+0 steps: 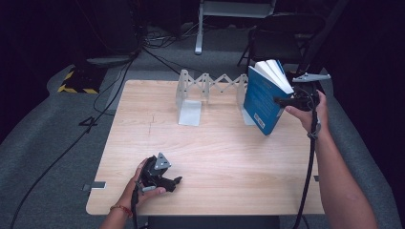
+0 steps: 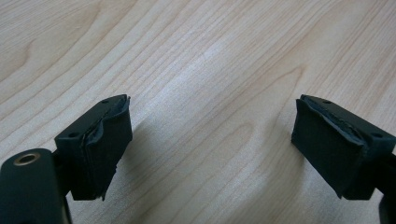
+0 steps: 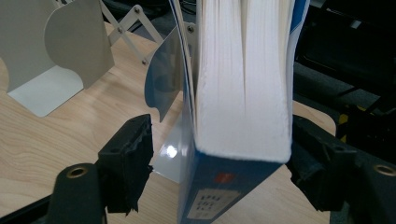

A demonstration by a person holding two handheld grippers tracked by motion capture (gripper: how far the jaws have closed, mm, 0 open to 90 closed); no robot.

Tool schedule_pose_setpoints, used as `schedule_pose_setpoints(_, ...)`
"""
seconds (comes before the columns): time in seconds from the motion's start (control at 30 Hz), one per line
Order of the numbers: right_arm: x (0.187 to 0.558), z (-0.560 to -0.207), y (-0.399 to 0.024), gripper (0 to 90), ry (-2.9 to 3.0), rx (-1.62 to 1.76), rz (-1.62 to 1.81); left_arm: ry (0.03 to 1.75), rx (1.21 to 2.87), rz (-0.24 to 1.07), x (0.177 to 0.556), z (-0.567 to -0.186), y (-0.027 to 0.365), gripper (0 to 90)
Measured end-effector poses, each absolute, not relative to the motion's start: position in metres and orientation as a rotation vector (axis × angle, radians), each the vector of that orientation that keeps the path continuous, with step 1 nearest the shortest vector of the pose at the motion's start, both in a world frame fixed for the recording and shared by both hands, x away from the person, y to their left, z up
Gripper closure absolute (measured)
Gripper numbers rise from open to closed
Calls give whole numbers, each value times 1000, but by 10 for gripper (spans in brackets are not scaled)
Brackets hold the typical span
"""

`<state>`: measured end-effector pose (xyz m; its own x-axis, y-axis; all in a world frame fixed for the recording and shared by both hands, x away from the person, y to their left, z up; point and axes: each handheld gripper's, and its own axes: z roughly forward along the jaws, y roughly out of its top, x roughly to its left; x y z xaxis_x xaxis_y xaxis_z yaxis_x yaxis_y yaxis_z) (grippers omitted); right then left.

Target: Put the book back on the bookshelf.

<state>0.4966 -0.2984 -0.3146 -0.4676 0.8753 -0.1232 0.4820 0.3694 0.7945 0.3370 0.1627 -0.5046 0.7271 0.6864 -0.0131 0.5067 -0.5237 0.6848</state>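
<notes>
A: Where was the blue book [image 3: 233,135]?
B: Tilted at the bookend rack [image 1: 191,95], between my right gripper [image 1: 286,101] pads, spread apart, left one clear. Left gripper [image 2: 210,154] open, far off.

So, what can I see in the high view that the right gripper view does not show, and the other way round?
High view: the left gripper resting open on the table near the person, and both forearms. Right gripper view: the book's white page edges up close, with a gap between the book and the left pad. Both: the blue book, the folding book stand, the wooden table and the right gripper.
</notes>
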Motion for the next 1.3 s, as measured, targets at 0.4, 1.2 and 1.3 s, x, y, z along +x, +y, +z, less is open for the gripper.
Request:
schedule_pose_setpoints(0.4, 478, -332, -303, 274, 2126, 1120, 937, 881, 2250, 334, 339, -505, 163, 119)
schedule_pose_setpoints(1.2, 436, -383, -327, 283, 2205, 1055, 915, 871, 2254, 322, 341, -505, 161, 106)
schedule_pose_setpoints(1.3, 431, -389, -328, 285, 2215, 1025, 909, 871, 2253, 321, 341, -505, 161, 105)
